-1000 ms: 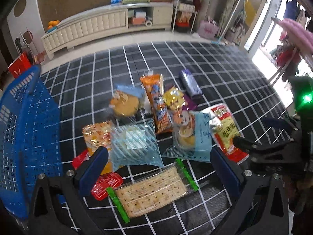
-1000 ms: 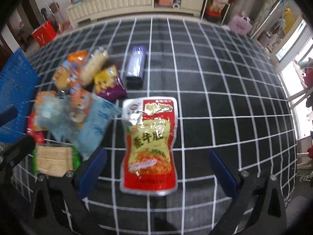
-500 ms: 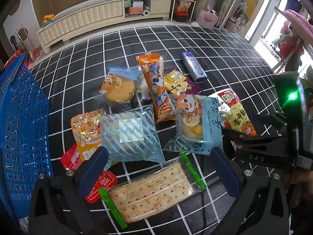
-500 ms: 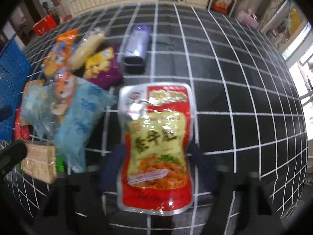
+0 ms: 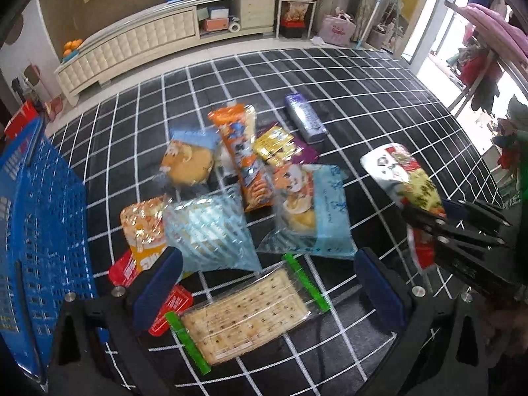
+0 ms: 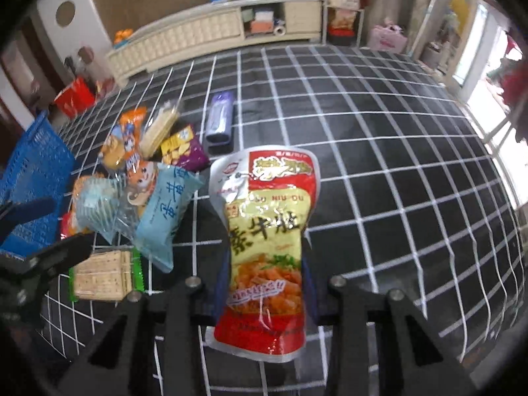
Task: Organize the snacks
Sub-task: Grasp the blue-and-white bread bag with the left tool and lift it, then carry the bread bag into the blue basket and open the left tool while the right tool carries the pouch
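A red and yellow snack pouch (image 6: 267, 241) hangs lifted above the black grid mat (image 6: 396, 151), pinched between the blue pads of my right gripper (image 6: 267, 283), whose jaws are closing on it. The left wrist view shows the same pouch (image 5: 406, 178) raised at the right in the right gripper (image 5: 462, 224). My left gripper (image 5: 264, 274) stands open over a cracker pack with green ends (image 5: 247, 313), holding nothing. Several other snack packs (image 5: 231, 191) lie in a pile on the mat. A blue mesh basket (image 5: 36, 231) stands at the left.
A purple wrapped pack (image 5: 305, 122) lies apart behind the pile. A long cream cabinet (image 5: 148, 43) and shelves line the far wall. A red box (image 6: 74, 99) sits past the mat's left corner. Bare mat (image 5: 346, 76) stretches to the right and back.
My right gripper closed on the red and yellow pouch and lifted it off the mat. The left gripper stayed open over the cracker pack, barely moving.
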`<action>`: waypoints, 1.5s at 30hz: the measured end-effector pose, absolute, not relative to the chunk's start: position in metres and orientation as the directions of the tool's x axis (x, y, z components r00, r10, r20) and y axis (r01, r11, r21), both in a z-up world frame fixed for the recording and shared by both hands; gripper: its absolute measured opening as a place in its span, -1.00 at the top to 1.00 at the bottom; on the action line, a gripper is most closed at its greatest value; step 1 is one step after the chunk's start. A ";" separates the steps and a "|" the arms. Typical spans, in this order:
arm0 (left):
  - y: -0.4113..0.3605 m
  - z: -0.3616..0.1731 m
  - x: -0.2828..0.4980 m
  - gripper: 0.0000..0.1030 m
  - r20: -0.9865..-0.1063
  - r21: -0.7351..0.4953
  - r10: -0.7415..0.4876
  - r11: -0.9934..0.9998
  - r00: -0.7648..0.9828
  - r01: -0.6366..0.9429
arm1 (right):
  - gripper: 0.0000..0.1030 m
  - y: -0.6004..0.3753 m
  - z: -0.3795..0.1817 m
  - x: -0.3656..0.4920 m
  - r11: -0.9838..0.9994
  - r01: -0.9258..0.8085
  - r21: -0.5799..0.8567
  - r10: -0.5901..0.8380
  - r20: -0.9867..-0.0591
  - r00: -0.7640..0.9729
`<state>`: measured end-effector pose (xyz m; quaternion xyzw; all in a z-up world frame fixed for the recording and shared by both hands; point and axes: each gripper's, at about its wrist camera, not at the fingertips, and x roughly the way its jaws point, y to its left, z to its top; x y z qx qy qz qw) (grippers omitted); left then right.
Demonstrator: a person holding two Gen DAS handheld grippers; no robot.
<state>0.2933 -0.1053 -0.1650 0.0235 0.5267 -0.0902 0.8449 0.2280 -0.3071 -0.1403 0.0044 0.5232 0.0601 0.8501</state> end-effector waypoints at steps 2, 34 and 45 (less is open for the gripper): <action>-0.113 -0.165 0.299 -1.00 -0.895 -0.048 -0.128 0.980 0.428 0.195 | 0.18 -0.305 -0.145 0.225 0.993 -0.085 0.079 0.110 -0.886 0.450; -0.149 -0.219 0.349 -0.21 -0.945 -0.111 -0.168 0.972 0.281 0.208 | 0.18 -0.311 -0.164 0.232 0.991 -0.051 0.126 0.135 -0.882 0.452; -0.126 -0.154 0.286 -0.21 -0.898 -0.130 -0.214 0.964 0.383 0.234 | 0.18 -0.276 -0.104 0.203 0.991 -0.107 0.081 0.126 -0.833 0.538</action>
